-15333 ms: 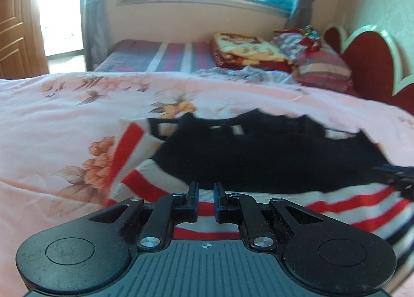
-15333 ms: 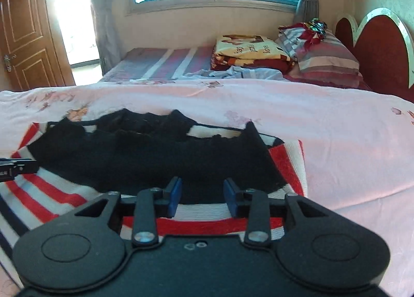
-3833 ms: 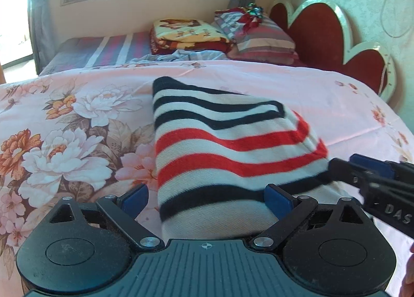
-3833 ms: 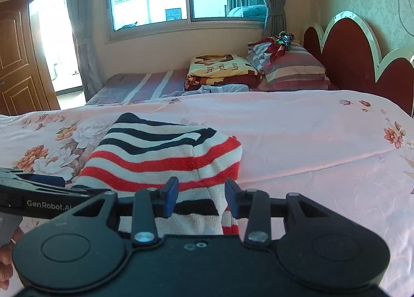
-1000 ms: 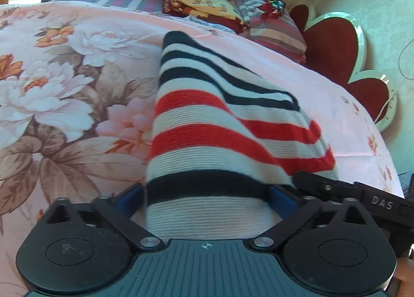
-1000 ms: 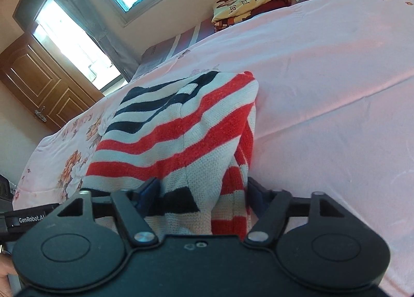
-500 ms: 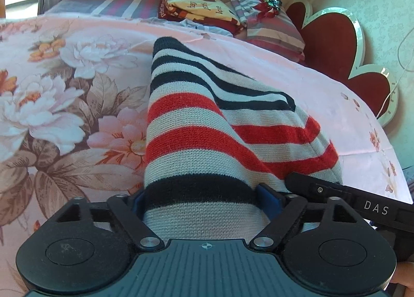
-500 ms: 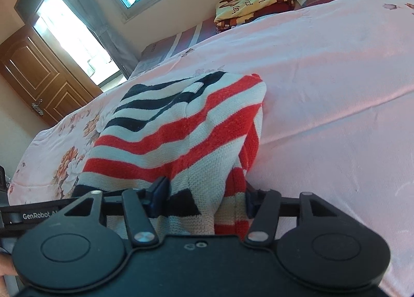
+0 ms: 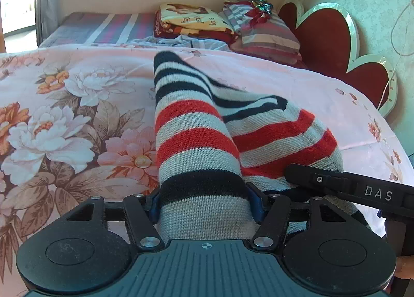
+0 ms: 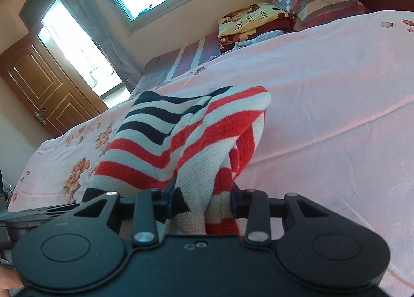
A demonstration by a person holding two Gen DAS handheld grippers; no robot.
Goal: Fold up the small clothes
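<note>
— So, the left wrist view?
— My left hand-held gripper (image 9: 204, 205) has just been closing and pinches the striped sweater (image 9: 196, 147), bunched above the floral bedspread (image 9: 77, 116).
— And the right view?
— My right hand-held gripper (image 10: 201, 201), also closing, squeezes its near edge.

White letters "DAS" stand on the black right gripper (image 9: 300, 175) arm in the left wrist view. The folded yellow blanket (image 9: 191, 19) by the far bed's headboard end carries print; only "love" reads clearly.
</note>
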